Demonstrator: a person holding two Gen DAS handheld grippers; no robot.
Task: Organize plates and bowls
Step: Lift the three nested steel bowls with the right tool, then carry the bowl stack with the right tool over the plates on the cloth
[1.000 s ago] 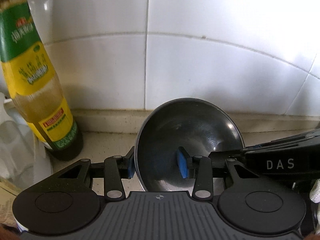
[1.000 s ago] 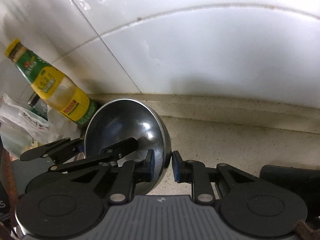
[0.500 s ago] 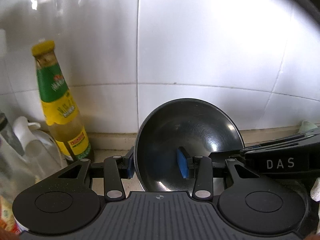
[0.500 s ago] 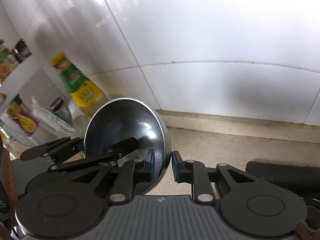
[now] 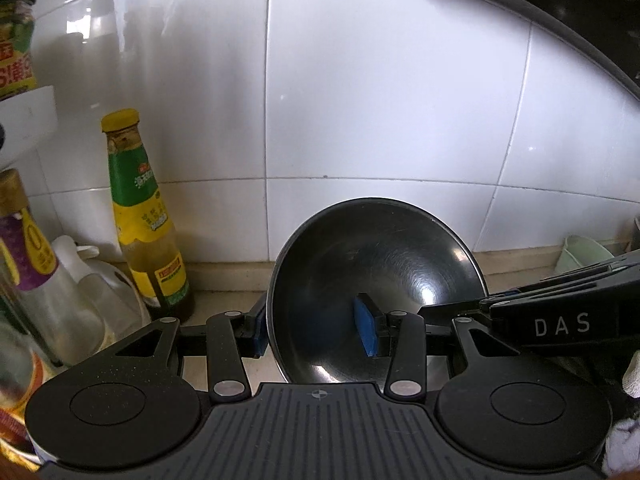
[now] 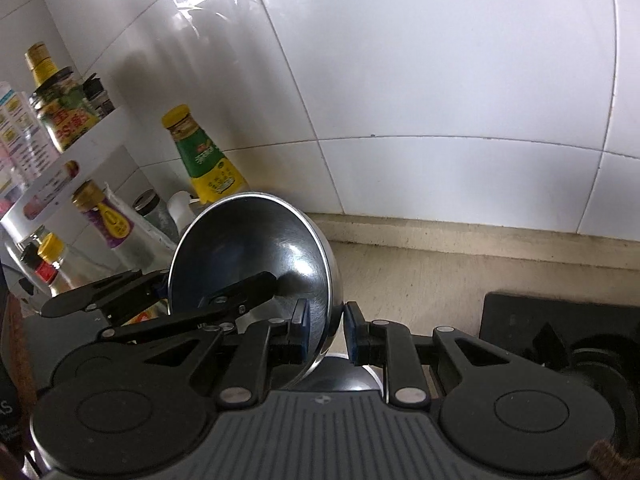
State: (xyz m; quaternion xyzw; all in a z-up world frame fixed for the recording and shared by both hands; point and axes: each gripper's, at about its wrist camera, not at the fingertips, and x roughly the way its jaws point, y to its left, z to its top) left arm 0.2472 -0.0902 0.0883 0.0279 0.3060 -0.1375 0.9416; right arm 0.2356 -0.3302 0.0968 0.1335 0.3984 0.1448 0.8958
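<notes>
A steel bowl (image 5: pixel 380 264) hangs tilted above the counter, its hollow facing me, held by both grippers. My left gripper (image 5: pixel 313 330) is shut on its left wall, one blue pad outside the rim and the other inside. In the right wrist view the same bowl (image 6: pixel 248 248) sits left of centre. My right gripper (image 6: pixel 326 322) is shut on its right rim, with a pad on each side of the thin wall. The right gripper's fingers (image 5: pixel 520 304) reach in from the right in the left wrist view. The left gripper's fingers (image 6: pixel 240 292) cross the bowl in the right one.
A green-and-yellow sauce bottle (image 5: pixel 140 216) stands by the white tiled wall, with a white jug (image 5: pixel 92 280) and more bottles to its left. A white shelf (image 6: pixel 68 152) holds jars. A black stove (image 6: pixel 560 332) lies on the beige counter (image 6: pixel 420 272). A pale green cup (image 5: pixel 580 252) is far right.
Both grippers have risen with the bowl and drawn back from the wall. The bottle now looks smaller and lower, and the shelf has come into view. Neither grip has changed.
</notes>
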